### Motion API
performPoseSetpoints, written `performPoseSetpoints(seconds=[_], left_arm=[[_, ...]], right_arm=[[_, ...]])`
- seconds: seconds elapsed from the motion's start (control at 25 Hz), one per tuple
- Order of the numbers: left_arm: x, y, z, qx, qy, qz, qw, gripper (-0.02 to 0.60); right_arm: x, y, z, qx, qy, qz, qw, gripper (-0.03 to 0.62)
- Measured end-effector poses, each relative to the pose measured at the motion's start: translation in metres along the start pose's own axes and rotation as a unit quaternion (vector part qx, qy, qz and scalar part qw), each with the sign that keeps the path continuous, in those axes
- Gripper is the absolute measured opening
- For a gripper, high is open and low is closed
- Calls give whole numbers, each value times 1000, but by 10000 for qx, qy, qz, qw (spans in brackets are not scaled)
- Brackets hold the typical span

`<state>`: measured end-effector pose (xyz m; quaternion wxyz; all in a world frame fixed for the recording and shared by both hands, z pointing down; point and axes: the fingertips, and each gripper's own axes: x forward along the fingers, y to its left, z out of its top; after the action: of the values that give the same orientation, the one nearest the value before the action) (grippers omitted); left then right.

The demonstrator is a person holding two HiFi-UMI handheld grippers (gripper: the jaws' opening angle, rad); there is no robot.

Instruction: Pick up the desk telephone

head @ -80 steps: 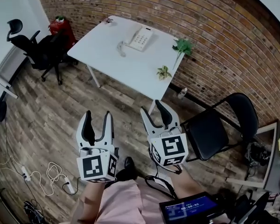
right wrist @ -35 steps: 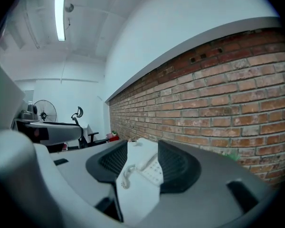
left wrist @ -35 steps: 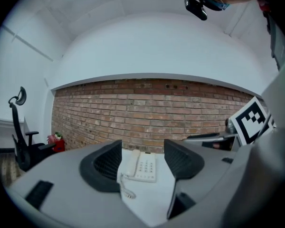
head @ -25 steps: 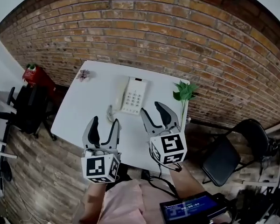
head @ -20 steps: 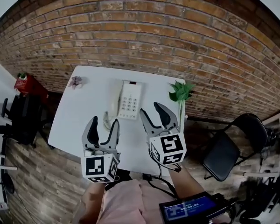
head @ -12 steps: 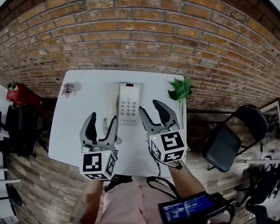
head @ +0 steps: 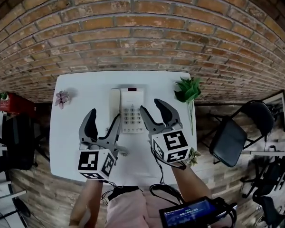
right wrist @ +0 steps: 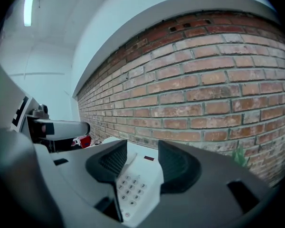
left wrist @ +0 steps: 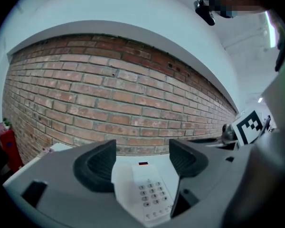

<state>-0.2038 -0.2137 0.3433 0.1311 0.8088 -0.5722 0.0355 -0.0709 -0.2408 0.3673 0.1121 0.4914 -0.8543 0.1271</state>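
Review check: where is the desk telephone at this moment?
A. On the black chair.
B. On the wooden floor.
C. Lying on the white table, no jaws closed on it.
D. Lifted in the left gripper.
C: the desk telephone lies flat on the white table; the left gripper, whose jaws have just been opening, and the right gripper both stand open, gripping nothing.
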Motion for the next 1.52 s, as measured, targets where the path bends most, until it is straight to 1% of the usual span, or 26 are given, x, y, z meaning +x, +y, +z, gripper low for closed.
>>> performPoseSetpoints(seconds=[0.24, 0.48, 0.72, 0.92, 1.04, 1.2, 1.36, 1.44, 1.52], left_arm=[[29, 12, -25, -144, 306, -273, 9991, 362], [53, 19, -47, -277, 576, -470, 9968, 376], [70, 26, -76, -506, 940, -609, 9924, 387], [84, 33, -98, -698, 1224, -655, 9879, 394], [91, 35, -112, -877, 1426, -702, 9834, 399], [100, 35, -132, -1132, 1717, -793, 9754, 407], [107, 38, -145, -1430, 1846, -795, 9691, 411], [109, 40, -152, -1646, 1923, -787, 9642, 411], [110, 39, -159, -1922, 2018, -830, 9568, 411]], right_arm=[[26, -13, -16, 121, 214, -144, 9996, 216], [42, -19, -39, 269, 487, -180, 9983, 225], [57, -21, -65, 355, 792, -204, 9960, 238], [70, -24, -85, 556, 1018, -147, 9931, 255], [80, -25, -98, 754, 1185, -56, 9901, 274], [92, -26, -115, 1025, 1438, 139, 9842, 306], [100, -26, -125, 1117, 1604, 257, 9804, 325], [103, -26, -128, 1202, 1658, 312, 9783, 331], [106, -27, -131, 1337, 1694, 373, 9757, 336]])
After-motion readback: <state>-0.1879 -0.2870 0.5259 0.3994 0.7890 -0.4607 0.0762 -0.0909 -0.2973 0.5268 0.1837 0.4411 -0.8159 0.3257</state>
